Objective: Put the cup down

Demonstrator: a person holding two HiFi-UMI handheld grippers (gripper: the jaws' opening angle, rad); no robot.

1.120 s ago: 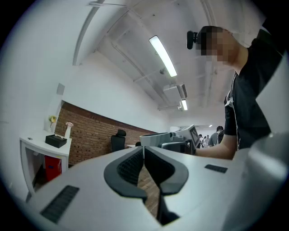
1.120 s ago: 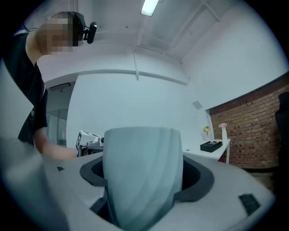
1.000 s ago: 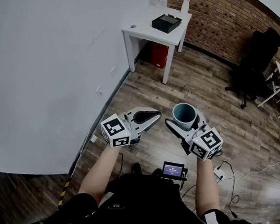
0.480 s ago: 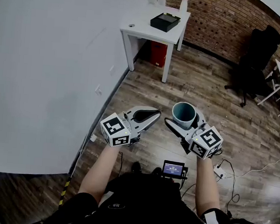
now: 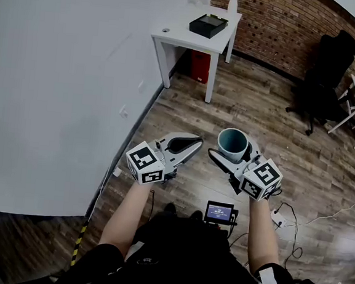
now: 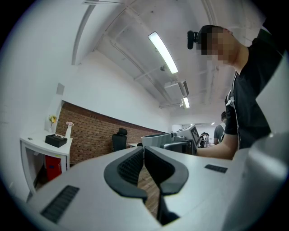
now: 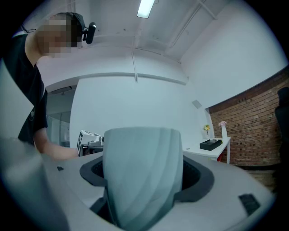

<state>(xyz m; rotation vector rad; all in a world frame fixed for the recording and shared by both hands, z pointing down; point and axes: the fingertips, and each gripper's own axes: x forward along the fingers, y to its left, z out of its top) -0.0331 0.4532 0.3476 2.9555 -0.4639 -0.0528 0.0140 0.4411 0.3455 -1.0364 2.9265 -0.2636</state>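
Head view: the right tool (image 5: 232, 151) is clamped wide on the upright cup (image 5: 233, 142), one pad on each side of its wall. The cup hangs above the wooden floor (image 5: 230, 106), well apart from the white tabletop (image 5: 192, 39). The left tool (image 5: 196, 143) has its jaws together, empty.

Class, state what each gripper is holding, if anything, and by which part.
The right gripper holds the teal cup upright, jaws clamped on opposite sides of its wall. The left gripper holds nothing; its jaws are together.
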